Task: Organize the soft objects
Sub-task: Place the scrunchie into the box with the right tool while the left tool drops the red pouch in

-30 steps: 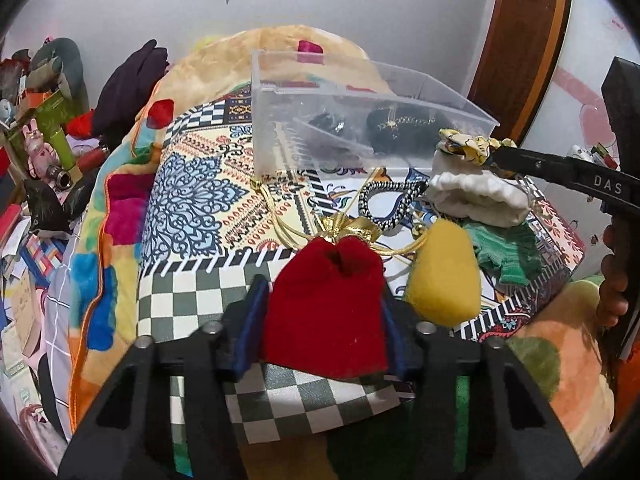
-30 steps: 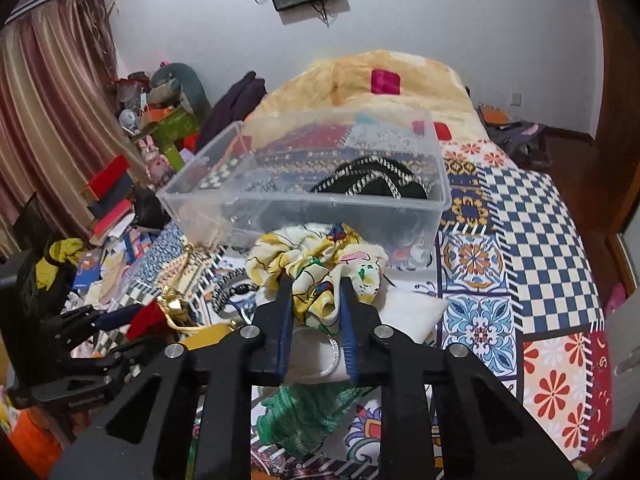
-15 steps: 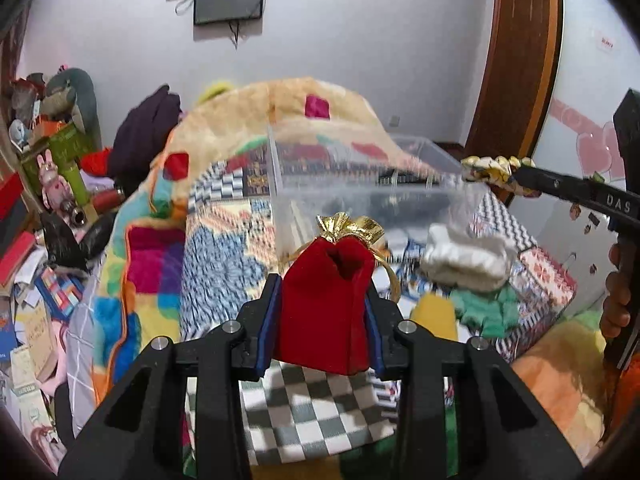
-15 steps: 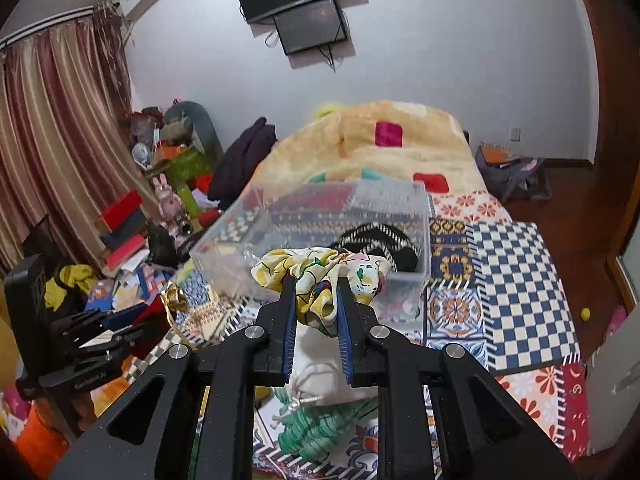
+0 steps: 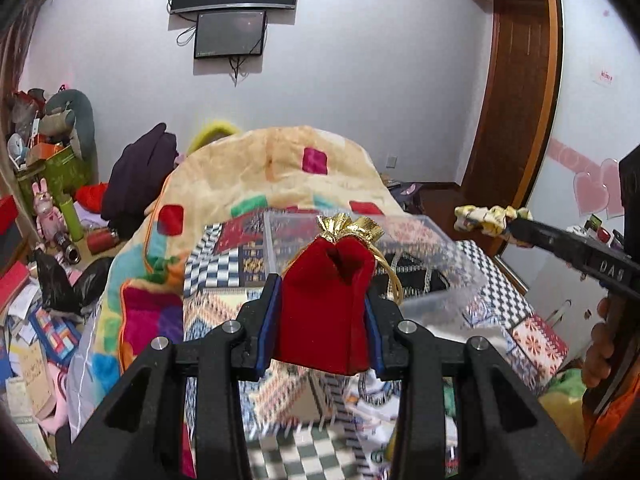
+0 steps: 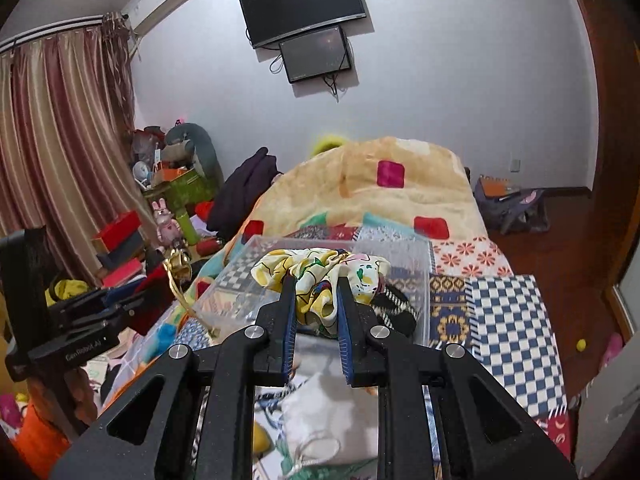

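I've lifted both off the bed: left gripper (image 5: 323, 312) jaws pinching red pouch (image 5: 326, 304), right gripper (image 6: 317, 312) jaws pinching scrunchie (image 6: 320, 270); bin (image 6: 416, 280) at 12 o'clock, drop's next imo.

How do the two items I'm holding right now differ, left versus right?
The red pouch is plain velvet-like red with a gold drawstring top; the scrunchie is yellow-white patterned fabric. The pouch stands upright as a bag in the left gripper; the scrunchie bunches in ruffles over the right gripper. Both are clamped, raised near the clear bin.

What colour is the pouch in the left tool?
Red pouch with a gold top, clearest in the left wrist view.
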Available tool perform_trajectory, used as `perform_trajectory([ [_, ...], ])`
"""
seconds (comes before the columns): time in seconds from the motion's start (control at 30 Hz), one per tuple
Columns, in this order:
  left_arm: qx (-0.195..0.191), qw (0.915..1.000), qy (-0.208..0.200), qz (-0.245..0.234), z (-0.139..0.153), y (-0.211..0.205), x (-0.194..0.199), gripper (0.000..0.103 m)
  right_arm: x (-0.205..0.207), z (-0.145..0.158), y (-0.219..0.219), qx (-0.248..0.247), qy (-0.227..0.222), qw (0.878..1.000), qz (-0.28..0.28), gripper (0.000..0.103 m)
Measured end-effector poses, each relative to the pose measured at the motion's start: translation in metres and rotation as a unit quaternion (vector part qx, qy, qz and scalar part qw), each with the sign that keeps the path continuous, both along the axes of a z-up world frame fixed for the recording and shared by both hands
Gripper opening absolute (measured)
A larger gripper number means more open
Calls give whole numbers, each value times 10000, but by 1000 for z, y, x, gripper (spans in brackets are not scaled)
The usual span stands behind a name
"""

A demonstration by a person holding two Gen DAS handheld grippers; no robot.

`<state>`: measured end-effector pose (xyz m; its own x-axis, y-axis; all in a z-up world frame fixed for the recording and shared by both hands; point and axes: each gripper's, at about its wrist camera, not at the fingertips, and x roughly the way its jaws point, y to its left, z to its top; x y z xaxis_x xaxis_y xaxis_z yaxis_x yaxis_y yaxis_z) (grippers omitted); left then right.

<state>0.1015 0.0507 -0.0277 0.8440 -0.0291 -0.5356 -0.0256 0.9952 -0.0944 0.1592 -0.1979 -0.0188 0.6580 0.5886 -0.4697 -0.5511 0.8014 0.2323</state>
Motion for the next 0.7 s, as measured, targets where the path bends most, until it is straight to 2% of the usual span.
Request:
perform_trajectory([
  [0.3, -25, 10000, -46, -36, 8, 2, 41, 37, 26, 0, 15, -15, 36, 10000, -10, 17],
  [0.53, -191, 9991, 349, -147, -13, -2, 75, 37, 48, -17, 37, -211, 357, 9990, 179, 17],
  [0.7, -234, 9969, 720, -199, -38, -5, 95, 37, 60, -37, 54, -550, 624, 9962, 275, 17],
])
